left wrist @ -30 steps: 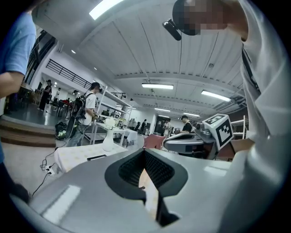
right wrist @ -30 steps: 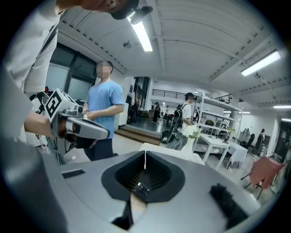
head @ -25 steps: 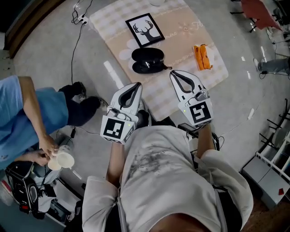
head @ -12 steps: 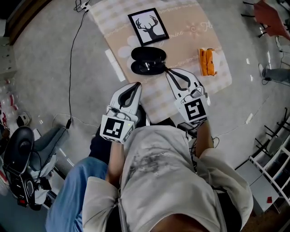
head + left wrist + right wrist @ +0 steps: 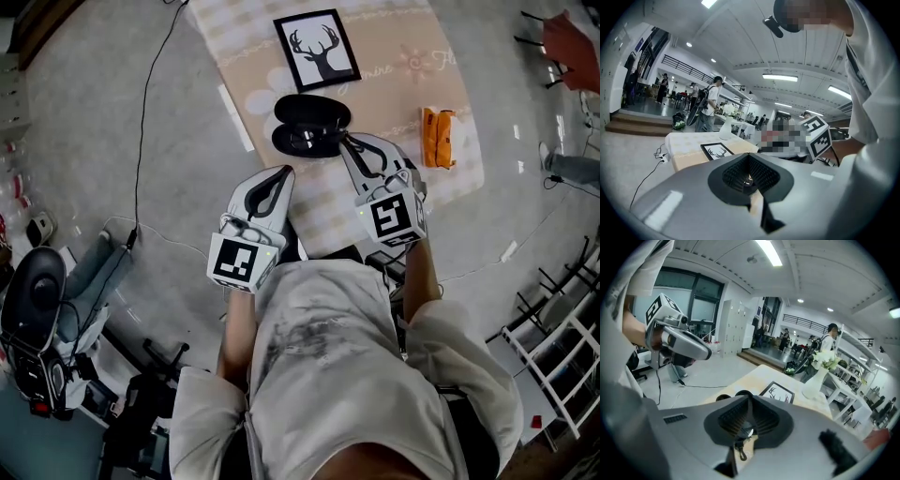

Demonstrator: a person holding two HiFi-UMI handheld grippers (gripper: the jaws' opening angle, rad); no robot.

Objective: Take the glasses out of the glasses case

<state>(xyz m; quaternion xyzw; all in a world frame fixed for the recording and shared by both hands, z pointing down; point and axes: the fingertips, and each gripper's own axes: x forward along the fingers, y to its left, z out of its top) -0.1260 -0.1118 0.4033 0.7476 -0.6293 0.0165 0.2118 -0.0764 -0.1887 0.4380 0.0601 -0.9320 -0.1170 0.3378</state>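
Glossy black hard-shell glasses case (image 5: 314, 111), matt checked cloth tablecloth (image 5: 394, 37), smooth polished floor (image 5: 94, 141).

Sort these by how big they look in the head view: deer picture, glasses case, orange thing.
Largest: deer picture and case, which look too alike in size to rank.
Smallest: orange thing, clearly.

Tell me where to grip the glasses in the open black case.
Take the glasses probably at the bridge, mid-length, from above: the black oval case lies open flat, both halves facing up, with the shut right gripper beside its end.
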